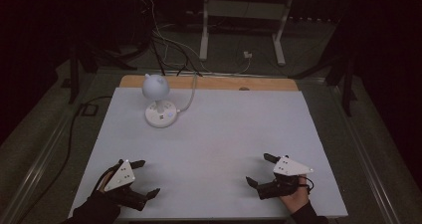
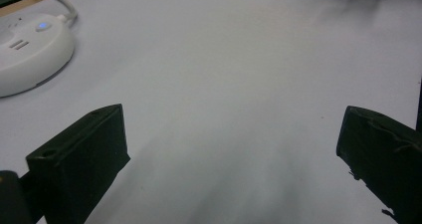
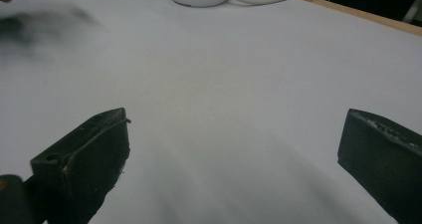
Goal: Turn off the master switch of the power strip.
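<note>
Dark sleeves, 2 black tongs [image 1: 144, 177] [image 1: 261, 170] topped by grey 3-cornered plates.

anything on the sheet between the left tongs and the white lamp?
Nothing: the high view shows bare white sheet from the left tongs up to the lamp. The left gripper view shows the same bare stretch before the lamp's base.

At the lower left of the high view, the left gripper [image 1: 147, 178] rests low, jaws spread wide and empty. At the lower right, the right gripper [image 1: 260, 170] does likewise, pointing inward.
</note>
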`<state>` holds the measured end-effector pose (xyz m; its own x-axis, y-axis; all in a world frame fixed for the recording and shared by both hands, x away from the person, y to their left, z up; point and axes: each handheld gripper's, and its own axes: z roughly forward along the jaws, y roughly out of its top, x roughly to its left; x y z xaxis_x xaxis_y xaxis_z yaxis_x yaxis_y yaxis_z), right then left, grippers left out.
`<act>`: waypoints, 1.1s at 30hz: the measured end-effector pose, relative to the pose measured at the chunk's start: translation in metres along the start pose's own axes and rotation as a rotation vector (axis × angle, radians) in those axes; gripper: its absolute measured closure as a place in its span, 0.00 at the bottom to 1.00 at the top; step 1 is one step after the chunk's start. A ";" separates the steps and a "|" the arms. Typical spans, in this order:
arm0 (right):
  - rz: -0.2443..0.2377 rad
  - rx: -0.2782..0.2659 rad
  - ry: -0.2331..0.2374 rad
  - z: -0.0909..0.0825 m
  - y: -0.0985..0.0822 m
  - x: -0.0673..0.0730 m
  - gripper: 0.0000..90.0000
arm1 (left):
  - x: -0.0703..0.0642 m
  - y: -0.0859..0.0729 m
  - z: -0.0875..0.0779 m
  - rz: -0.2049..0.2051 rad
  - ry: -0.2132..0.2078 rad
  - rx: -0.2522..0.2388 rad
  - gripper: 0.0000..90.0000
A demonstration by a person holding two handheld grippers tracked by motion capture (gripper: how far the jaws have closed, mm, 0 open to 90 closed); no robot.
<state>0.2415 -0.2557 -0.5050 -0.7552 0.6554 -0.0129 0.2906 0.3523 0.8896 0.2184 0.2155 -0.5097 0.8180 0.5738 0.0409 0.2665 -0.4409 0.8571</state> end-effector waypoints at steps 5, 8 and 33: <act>-0.016 0.002 -0.009 0.001 -0.003 0.003 0.00 | -0.002 0.000 0.001 0.005 -0.011 0.011 0.00; -0.030 0.018 -0.019 0.002 -0.004 0.003 0.00 | -0.002 0.000 0.001 0.009 -0.012 0.012 0.00; -0.038 -0.019 -0.024 -0.003 0.004 0.005 0.00 | -0.005 0.007 0.001 0.022 -0.053 0.025 0.00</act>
<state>0.2373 -0.2528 -0.5003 -0.7515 0.6572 -0.0578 0.2505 0.3652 0.8966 0.2168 0.2094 -0.5043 0.8495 0.5267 0.0313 0.2607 -0.4705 0.8430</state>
